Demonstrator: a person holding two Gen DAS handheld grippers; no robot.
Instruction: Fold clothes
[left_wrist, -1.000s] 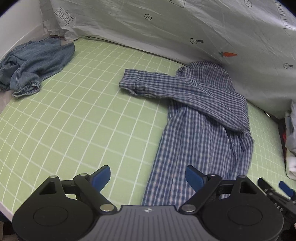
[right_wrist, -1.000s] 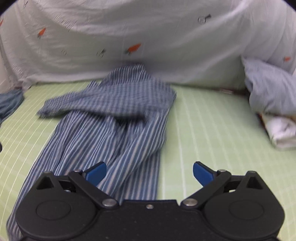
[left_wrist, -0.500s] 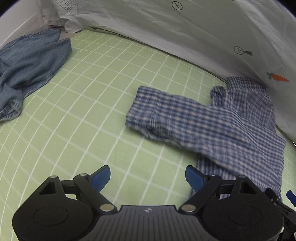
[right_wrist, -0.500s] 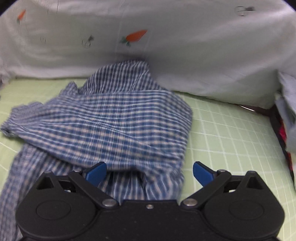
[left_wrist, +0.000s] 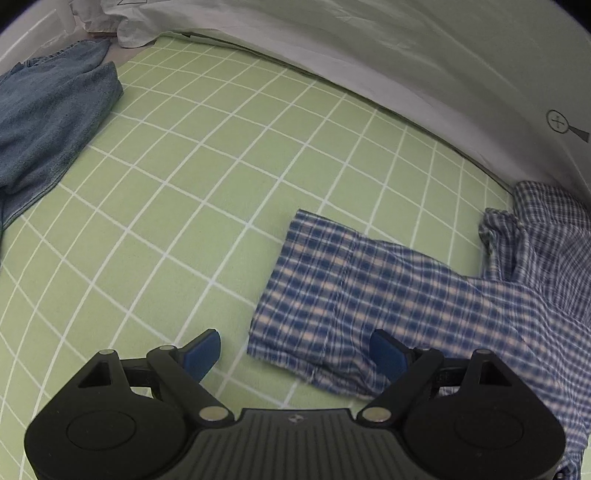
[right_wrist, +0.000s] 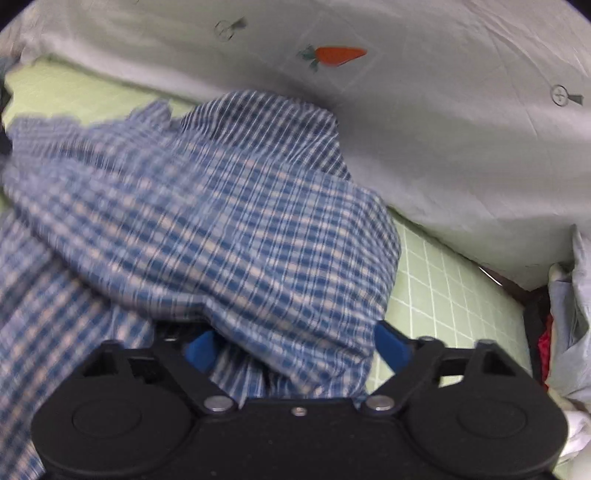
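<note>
Where the green gridded mat (left_wrist: 207, 192) lies bare, a wide stretch opens between the jeans (left_wrist: 48, 122) at its left edge and the checked shirt (left_wrist: 369, 295) on the right. The shirt's cuff end lies flat just ahead of the left gripper (left_wrist: 295, 354), whose jaws stand wide with the cuff's corner between them, unpinched. The right gripper (right_wrist: 295, 350) straddles a raised fold of the shirt; its jaws have just been closing, with cloth between them, though no pinch shows. The white sheet (right_wrist: 443, 147) along the far edge bears a carrot print (right_wrist: 336, 55) but no readable words.
</note>
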